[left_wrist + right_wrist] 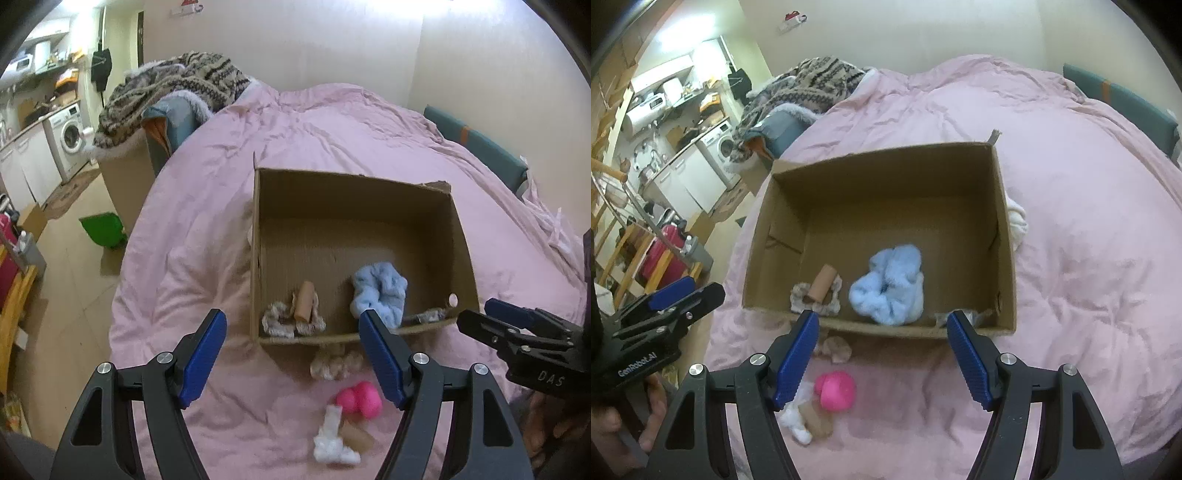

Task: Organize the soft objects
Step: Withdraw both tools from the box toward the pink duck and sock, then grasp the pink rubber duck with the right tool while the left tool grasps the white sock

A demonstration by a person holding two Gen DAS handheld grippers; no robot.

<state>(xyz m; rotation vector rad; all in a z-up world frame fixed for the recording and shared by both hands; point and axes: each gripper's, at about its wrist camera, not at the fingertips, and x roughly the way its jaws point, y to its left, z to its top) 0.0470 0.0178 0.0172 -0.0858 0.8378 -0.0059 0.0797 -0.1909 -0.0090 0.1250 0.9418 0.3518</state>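
Observation:
An open cardboard box sits on a pink duvet. Inside lie a fluffy light-blue scrunchie, a beige scrunchie with a brown cardboard tube on it, and a grey item at the near right corner. In front of the box lie another beige scrunchie, a pink soft ball, a white fluffy piece and a brown piece. My left gripper and right gripper are open and empty, above these loose items.
A patterned blanket is heaped on a teal chair at the bed's far left. A white cloth lies by the box's right side. A green bin stands on the floor. A kitchen with a washing machine is at left.

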